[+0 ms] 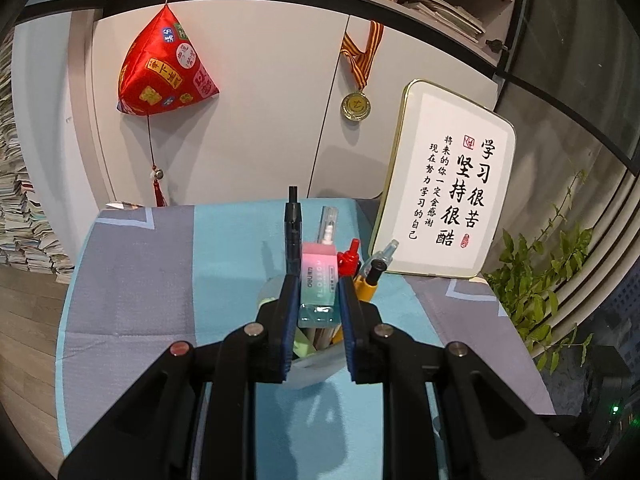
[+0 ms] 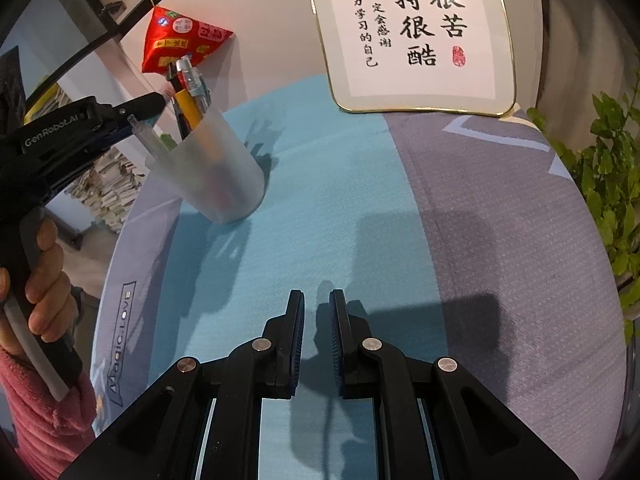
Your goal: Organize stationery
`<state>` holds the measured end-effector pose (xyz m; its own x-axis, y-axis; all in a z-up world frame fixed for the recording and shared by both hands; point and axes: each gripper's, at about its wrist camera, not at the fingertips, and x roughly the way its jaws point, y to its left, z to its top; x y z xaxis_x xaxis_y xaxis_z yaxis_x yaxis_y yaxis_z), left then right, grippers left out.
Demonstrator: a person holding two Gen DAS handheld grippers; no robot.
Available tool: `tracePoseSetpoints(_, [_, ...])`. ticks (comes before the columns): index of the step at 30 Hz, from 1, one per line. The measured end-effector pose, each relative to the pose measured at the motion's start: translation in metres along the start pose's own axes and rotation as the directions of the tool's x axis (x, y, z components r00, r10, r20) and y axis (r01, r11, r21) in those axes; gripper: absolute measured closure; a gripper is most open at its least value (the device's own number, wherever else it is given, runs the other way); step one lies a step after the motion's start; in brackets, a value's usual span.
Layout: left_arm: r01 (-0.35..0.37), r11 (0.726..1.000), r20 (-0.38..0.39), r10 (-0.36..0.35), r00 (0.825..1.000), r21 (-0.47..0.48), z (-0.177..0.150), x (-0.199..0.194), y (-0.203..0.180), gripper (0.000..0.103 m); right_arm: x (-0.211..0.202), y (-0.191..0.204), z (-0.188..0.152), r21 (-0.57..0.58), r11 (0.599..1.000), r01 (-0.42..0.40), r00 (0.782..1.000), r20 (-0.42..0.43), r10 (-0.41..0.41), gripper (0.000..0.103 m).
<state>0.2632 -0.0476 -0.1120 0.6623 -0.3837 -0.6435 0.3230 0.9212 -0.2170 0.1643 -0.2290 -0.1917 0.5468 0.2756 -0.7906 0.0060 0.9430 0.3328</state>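
Note:
My left gripper (image 1: 319, 280) is shut on a pink-to-teal eraser (image 1: 318, 292), held upright just above a translucent cup (image 1: 267, 293). Out of the cup stick a black pen (image 1: 293, 224), a clear pen (image 1: 327, 226), a red-capped pen (image 1: 349, 258) and a yellow one (image 1: 368, 286). The right wrist view shows the same cup (image 2: 218, 176) from the side at the left of the table, with the left gripper (image 2: 156, 101) over its rim; the eraser is hidden there. My right gripper (image 2: 317, 300) is shut on nothing, low over the teal cloth (image 2: 320, 208).
A framed calligraphy board (image 1: 448, 184) leans against the white cabinet behind the cup. A leafy plant (image 2: 612, 184) stands off the table's right edge. A red ornament (image 1: 164, 72) and a medal (image 1: 356, 106) hang on the cabinet. A hand (image 2: 44, 272) in a pink sleeve grips the left handle.

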Motion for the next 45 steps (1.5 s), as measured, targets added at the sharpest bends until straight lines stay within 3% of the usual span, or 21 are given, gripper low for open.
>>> tracePoseSetpoints(13, [-0.011, 1.000, 0.021, 0.011, 1.000, -0.019, -0.003, -0.015, 0.008, 0.084, -0.004, 0.005, 0.002, -0.020, 0.999, 0.027, 1.000, 0.014, -0.027, 0.092])
tracePoseSetpoints(22, [-0.051, 0.999, 0.087, 0.051, 0.995, 0.001, -0.026, -0.061, 0.010, 0.064, -0.016, 0.019, 0.001, -0.049, 0.998, 0.028, 0.999, 0.046, -0.026, 0.092])
tracePoseSetpoints(24, [-0.064, 0.998, 0.105, 0.062, 0.993, 0.013, -0.034, -0.073, 0.006, 0.044, -0.020, 0.025, -0.001, -0.065, 0.997, 0.040, 0.997, 0.062, -0.036, 0.092])
tracePoseSetpoints(26, [-0.092, 0.995, 0.136, 0.088, 0.987, 0.024, -0.043, -0.087, 0.001, 0.036, -0.026, 0.032, -0.002, -0.086, 0.995, 0.052, 0.996, 0.081, -0.045, 0.092])
tracePoseSetpoints(35, [-0.145, 0.987, 0.187, 0.131, 0.974, 0.064, -0.068, -0.131, -0.016, 0.020, -0.062, 0.058, -0.010, -0.145, 0.985, 0.098, 0.983, 0.168, -0.073, 0.092])
tracePoseSetpoints(41, [-0.196, 0.976, 0.249, 0.166, 0.954, 0.099, -0.073, -0.160, -0.030, 0.009, -0.100, 0.074, -0.014, -0.163, 0.976, 0.142, 0.961, 0.260, -0.096, 0.091])
tracePoseSetpoints(42, [-0.204, 0.974, 0.262, 0.171, 0.950, 0.102, -0.074, -0.166, -0.033, 0.005, -0.108, 0.078, -0.016, -0.165, 0.975, 0.147, 0.956, 0.278, -0.097, 0.089])
tracePoseSetpoints(44, [-0.220, 0.970, 0.281, 0.184, 0.942, 0.101, -0.076, -0.175, -0.037, 0.001, -0.122, 0.083, -0.019, -0.165, 0.975, 0.150, 0.945, 0.312, -0.093, 0.058])
tracePoseSetpoints(45, [-0.230, 0.968, 0.292, 0.192, 0.937, 0.102, -0.078, -0.180, -0.040, 0.001, -0.130, 0.085, -0.022, -0.163, 0.975, 0.152, 0.937, 0.337, -0.089, 0.050])
